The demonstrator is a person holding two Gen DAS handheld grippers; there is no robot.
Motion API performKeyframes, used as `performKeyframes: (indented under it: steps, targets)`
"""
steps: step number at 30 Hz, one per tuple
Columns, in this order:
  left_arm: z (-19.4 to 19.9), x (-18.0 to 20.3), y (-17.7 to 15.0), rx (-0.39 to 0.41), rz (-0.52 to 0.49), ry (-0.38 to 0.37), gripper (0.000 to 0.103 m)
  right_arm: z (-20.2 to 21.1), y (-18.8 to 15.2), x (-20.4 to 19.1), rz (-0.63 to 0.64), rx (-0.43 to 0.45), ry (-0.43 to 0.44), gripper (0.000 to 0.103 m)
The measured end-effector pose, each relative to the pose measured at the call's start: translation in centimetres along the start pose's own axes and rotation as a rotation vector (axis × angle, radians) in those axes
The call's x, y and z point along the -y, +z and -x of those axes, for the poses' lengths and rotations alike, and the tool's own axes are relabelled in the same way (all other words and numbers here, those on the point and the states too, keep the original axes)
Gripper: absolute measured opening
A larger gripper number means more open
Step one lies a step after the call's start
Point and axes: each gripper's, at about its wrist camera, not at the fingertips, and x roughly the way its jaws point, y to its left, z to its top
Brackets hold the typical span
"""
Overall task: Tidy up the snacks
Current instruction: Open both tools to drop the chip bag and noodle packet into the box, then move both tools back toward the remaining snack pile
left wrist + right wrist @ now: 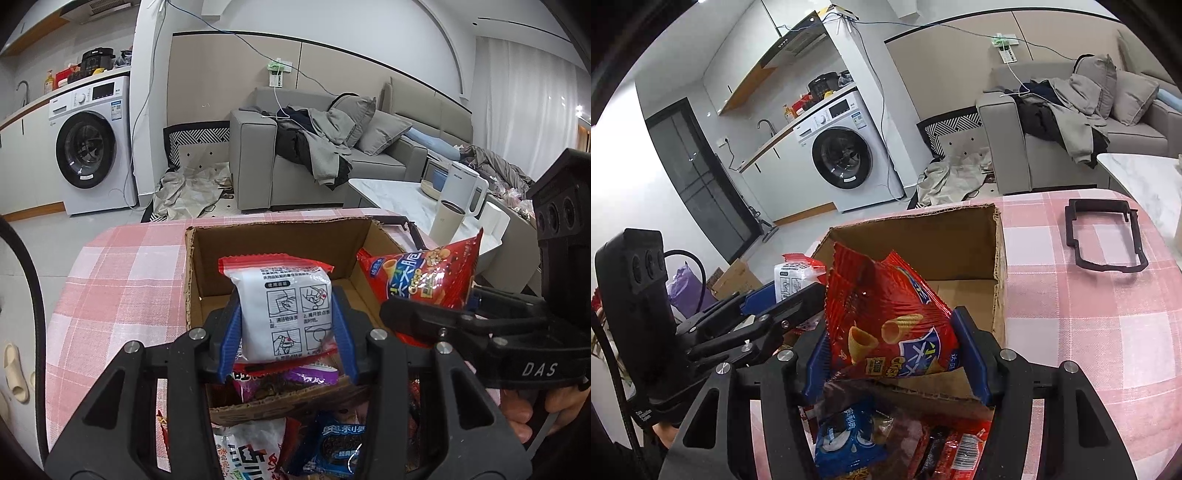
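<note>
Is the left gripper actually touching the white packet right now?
Touching. The left wrist view shows the left gripper with both blue fingers pressed against the sides of the white packet, holding it above the cardboard box.

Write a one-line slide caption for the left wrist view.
Left gripper holds a white packet above the cardboard box, right gripper alongside.

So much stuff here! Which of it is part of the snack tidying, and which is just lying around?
Part of the job:
- white packet in the left hand-held gripper
- red crisp bag in the right hand-held gripper
- cardboard box
- loose snack packs, like the blue one

Just lying about:
- black frame
- washing machine
- sofa with clothes
- white kettle
</note>
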Motion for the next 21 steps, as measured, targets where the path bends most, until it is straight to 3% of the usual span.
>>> performKeyframes:
  steps: [3, 5, 7, 9, 11, 14, 18, 21]
  targets:
    - [-0.2, 0.1, 0.0, -0.009, 0.003, 0.006, 0.042, 0.1, 0.0, 0.0, 0.0, 0.007, 0.007, 0.067]
    - [-0.3, 0.1, 0.0, -0.022, -0.001, 0.012, 0.056, 0.6, 0.0, -0.1, 0.002, 0.015, 0.01, 0.081]
    - [0.1, -0.2, -0.1, -0.022, 0.001, 0.025, 0.072, 1.3, 0.0, -0.3, 0.012, 0.041, -0.002, 0.084]
    - [0.7, -0.4, -0.3, -0.011, 0.007, 0.028, 0.08, 2.2, -0.1, -0.5, 0.029, 0.06, 0.007, 0.087]
    - [1.6, -0.4, -0.8, -0.004, 0.006, 0.02, 0.081, 3.0, -0.2, -0.5, 0.026, 0.06, -0.001, 0.1]
    - [3.0, -0.4, -1.5, 0.013, 0.004, 0.014, 0.088, 4.1, -0.6, -0.1, 0.015, 0.07, -0.013, 0.102]
    - [4.6, -0.2, -2.8, 0.013, 0.006, 0.018, 0.089, 5.0, -1.4, 0.2, 0.017, 0.063, -0.052, 0.103]
    - [5.6, 0.0, -3.9, 0.009, 0.008, 0.025, 0.1, 5.5, -2.2, 0.5, 0.017, 0.053, -0.069, 0.103]
